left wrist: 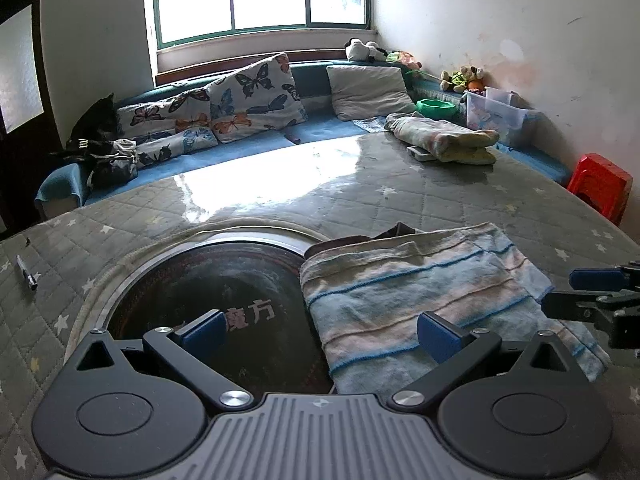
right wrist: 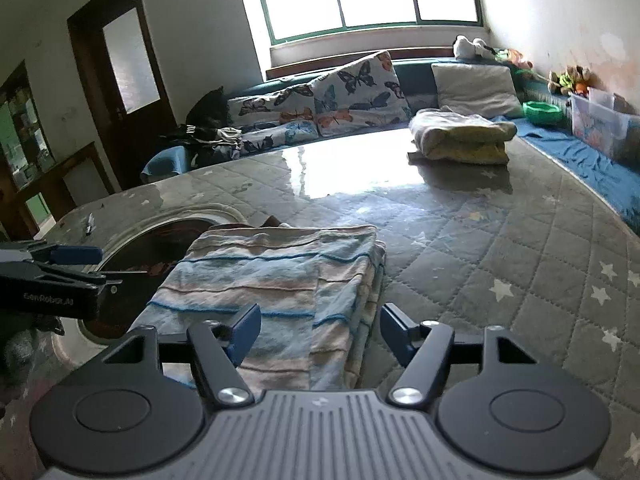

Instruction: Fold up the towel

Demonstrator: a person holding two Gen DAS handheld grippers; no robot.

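A striped blue, pink and white towel (left wrist: 424,292) (right wrist: 280,280) lies folded flat on the quilted table, its left part over a dark round inset (left wrist: 224,292). My left gripper (left wrist: 320,332) hovers open above the towel's near left edge, nothing between its blue pads. My right gripper (right wrist: 316,332) is open too, its fingers straddling the towel's near right corner where the folded layers stack. Each gripper shows at the edge of the other's view: the right gripper (left wrist: 596,296) and the left gripper (right wrist: 76,268).
A second folded towel (left wrist: 444,136) (right wrist: 464,136) sits at the far right of the table on a small white device. A pen (left wrist: 26,272) lies at the left. Cushions, plush toys, a green bowl (left wrist: 436,108) and a plastic box line the bench behind; a red stool (left wrist: 600,184) stands right.
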